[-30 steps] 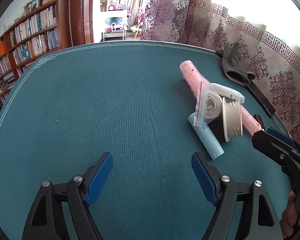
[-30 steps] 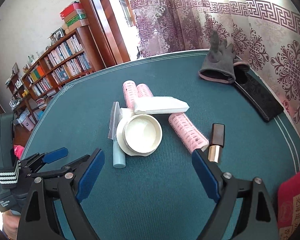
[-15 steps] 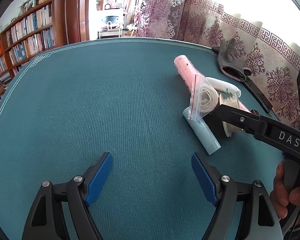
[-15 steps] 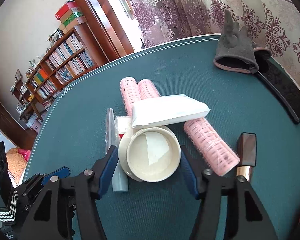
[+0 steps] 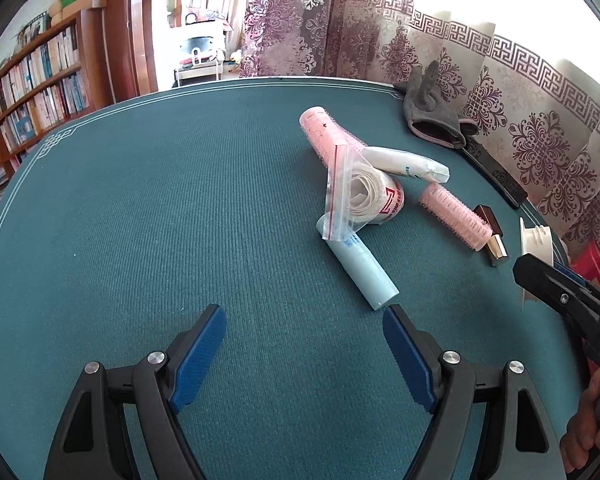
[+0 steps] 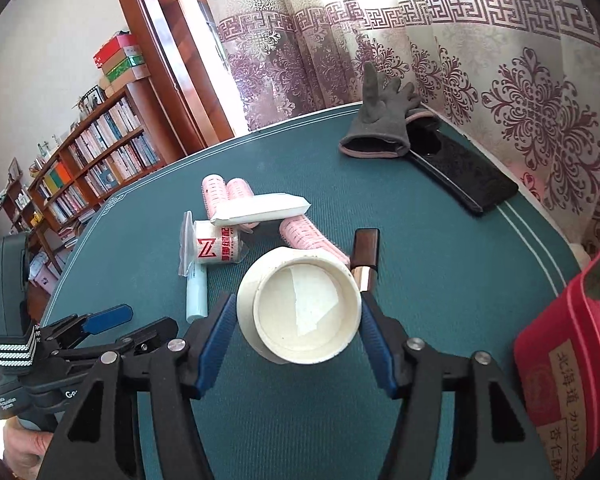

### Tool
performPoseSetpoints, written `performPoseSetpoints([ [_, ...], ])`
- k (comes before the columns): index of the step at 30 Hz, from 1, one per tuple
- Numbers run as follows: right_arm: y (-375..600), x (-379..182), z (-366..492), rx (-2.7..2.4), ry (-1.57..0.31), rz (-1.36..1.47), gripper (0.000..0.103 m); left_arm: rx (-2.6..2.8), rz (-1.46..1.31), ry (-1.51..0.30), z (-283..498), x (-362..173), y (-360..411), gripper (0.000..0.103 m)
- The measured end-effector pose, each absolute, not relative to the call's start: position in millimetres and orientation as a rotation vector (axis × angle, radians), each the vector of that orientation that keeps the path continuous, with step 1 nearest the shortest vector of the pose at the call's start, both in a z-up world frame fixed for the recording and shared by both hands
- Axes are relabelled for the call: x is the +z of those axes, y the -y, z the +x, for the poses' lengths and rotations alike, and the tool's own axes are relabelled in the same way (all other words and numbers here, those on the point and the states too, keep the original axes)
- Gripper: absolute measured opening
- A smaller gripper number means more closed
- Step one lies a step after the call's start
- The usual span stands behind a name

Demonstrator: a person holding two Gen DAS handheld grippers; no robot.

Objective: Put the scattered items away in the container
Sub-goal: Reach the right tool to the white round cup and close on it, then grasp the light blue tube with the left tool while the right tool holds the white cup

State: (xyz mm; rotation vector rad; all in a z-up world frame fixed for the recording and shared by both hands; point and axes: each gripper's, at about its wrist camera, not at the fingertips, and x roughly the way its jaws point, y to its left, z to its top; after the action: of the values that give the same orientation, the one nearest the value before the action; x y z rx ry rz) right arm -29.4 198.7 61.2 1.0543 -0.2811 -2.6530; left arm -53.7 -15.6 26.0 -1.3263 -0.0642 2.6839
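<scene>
A teal tabletop with a white border line carries everything. At its far right edge a long black case lies beside the patterned curtain, with a grey glove resting at its far end. At the near right a red container shows only in part, at the tabletop's edge.

The left hand-held gripper hangs over bare cloth, its blue pads wide apart and nothing between them. The right hand-held gripper has its pads pressed on both sides of a round white tub, open side facing the camera, and grips it; in the left wrist view the tub appears well to the right of the pile.

The pile sits mid-tabletop: a white packet lies across two pink hair rollers; a roll of white tape in a clear zip bag leans on a pale blue tube. A third pink roller lies apart to the right, just beside a small brown-and-gold lipstick.
</scene>
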Motion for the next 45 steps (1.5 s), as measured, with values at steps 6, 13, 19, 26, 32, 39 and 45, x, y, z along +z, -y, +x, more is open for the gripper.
performPoseSetpoints([
  [6,-203,55,-18,-2.659,0.287,1.046,0.065,2.642,-1.317,-0.030,-64,27,3,0.082],
  [13,-207,45,-17,-2.640,0.318,1.065,0.065,2.505,-1.257,-0.220,-81,25,1,0.082],
  [19,-207,39,-20,-2.633,0.332,1.083,0.065,2.381,-1.150,-0.494,-78,19,-16,0.087],
  [26,-203,33,-22,-2.625,0.305,1.105,0.065,2.340,-0.994,-0.663,-83,18,-20,0.101],
  [32,-203,32,-22,-2.628,0.296,1.106,0.065,2.298,-0.998,-0.588,-104,17,-22,0.101],
  [39,-202,32,-22,-2.631,0.290,1.105,0.065,2.285,-1.005,-0.516,-103,19,-22,0.069],
  [45,-205,32,-22,-2.634,0.304,1.099,0.064,2.289,-1.015,-0.505,-77,18,-24,0.069],
])
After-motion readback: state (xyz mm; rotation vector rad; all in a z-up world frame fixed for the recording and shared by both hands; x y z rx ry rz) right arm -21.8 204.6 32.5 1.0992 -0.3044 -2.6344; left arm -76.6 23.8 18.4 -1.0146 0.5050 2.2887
